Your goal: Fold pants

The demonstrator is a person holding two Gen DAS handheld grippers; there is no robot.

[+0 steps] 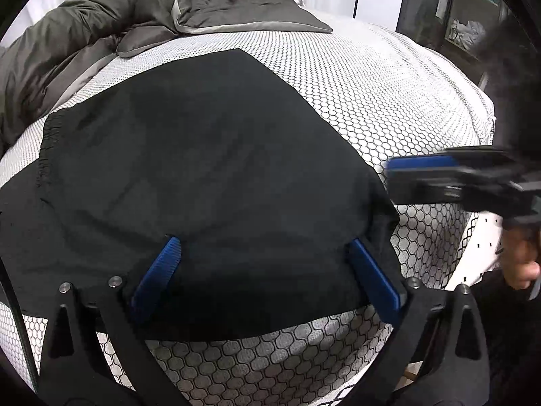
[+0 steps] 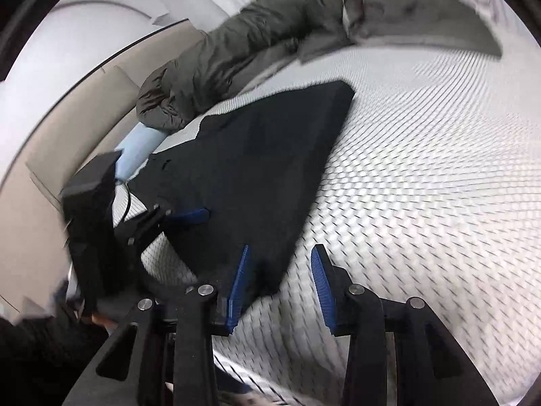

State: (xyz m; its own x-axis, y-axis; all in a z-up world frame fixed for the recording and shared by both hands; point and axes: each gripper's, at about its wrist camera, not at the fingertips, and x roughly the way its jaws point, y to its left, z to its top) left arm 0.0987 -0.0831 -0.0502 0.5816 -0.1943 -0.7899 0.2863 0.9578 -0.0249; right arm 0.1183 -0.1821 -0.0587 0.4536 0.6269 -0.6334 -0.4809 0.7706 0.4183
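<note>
Across the middle of both frames, black pants (image 1: 209, 182) spread flat on a white mattress (image 1: 389, 94) printed with a dark honeycomb pattern, apparently already doubled over into one broad slab. Lower centre of the left wrist view: left gripper (image 1: 267, 257) spread wide, blue ribbed pads resting on or just above the near hem, nothing pinched. Lower centre of the right wrist view: right gripper (image 2: 280, 270) likewise spread wide at the narrow near corner of the cloth, one pad over the fabric, the other over bare mattress; heavy motion blur there. Judged mid-fold: next move probably closing on the near edge at both corners and carrying it toward the elastic waistband at left. Fabric matte, thin, limp, lightly creased. Upper left: rumpled olive quilt (image 1: 84, 27), puffy and satin-edged.
</note>
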